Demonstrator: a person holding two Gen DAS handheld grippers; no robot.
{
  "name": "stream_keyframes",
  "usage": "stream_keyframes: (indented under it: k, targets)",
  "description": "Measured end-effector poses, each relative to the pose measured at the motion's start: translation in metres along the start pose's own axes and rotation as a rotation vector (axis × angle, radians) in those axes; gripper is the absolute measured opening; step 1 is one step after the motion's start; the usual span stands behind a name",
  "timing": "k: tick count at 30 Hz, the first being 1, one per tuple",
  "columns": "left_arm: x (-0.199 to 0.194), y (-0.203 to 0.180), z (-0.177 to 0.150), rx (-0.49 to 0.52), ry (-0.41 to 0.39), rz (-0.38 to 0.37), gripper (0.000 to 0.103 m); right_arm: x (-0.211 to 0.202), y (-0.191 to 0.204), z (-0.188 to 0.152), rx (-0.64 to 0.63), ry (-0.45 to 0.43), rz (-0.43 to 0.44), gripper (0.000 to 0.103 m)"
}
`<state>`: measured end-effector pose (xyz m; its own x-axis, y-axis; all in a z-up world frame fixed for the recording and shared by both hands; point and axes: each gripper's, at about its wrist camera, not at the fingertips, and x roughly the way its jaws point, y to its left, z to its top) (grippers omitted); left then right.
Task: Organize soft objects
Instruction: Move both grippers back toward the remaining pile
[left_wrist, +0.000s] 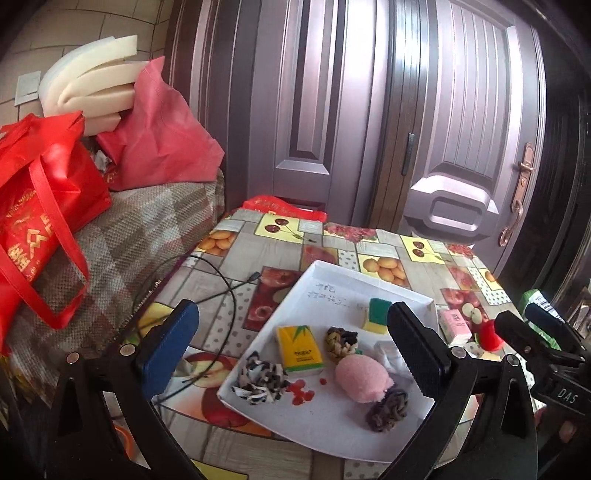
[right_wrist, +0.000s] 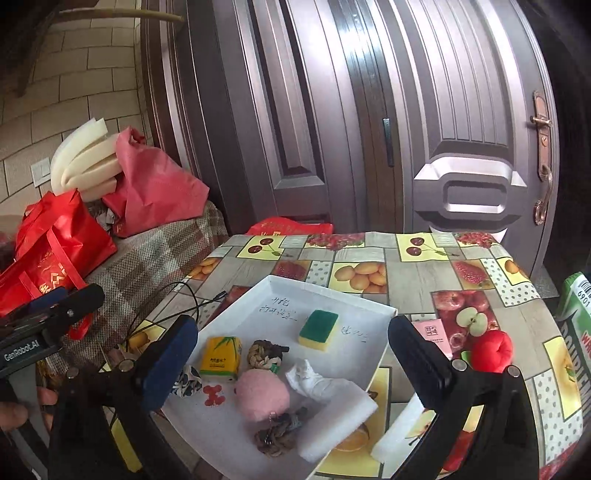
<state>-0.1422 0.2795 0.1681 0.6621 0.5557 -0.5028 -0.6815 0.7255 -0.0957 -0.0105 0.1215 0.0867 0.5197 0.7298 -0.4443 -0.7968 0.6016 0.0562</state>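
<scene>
While the desk (right_wrist: 406, 266) with its fruit-pattern cloth carries a white tray (right_wrist: 332, 295), both tongs stand wide open with nothing between them: the left tongs (left_wrist: 291, 343) and the right tongs (right_wrist: 291, 354) hover over the tray. Inside it lie a pink puff (right_wrist: 262, 397), a green-yellow sponge (right_wrist: 318, 329), a yellow tissue pack (right_wrist: 221, 358) and a crumpled white tissue (right_wrist: 306, 376). A red plush fruit (right_wrist: 493, 350) sits on the desk beside the tray.

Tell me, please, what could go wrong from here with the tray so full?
The white foam slab overhangs the white tray edge and might slide off. The open right gripper could nudge the pink puff while reaching. The black cable beside the tray could snag the left gripper.
</scene>
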Motion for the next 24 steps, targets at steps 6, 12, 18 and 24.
stream_keyframes:
  k: [6, 12, 18, 24]
  targets:
    - [0.030, -0.098, -0.025, 0.080, 0.145, -0.187, 0.103, -0.067, -0.102, 0.012, 0.133, -0.034, -0.157, 0.103]
    - [0.058, -0.187, -0.077, 0.191, 0.228, -0.296, 0.103, -0.140, -0.168, 0.001, 0.118, -0.100, -0.294, 0.103]
    - [0.085, -0.235, -0.089, 0.333, 0.197, -0.193, 0.092, -0.173, -0.207, 0.007, 0.033, -0.072, -0.371, 0.103]
    - [0.110, -0.250, -0.094, 0.495, 0.276, -0.187, 0.090, -0.201, -0.211, 0.010, 0.087, -0.143, -0.352, 0.103]
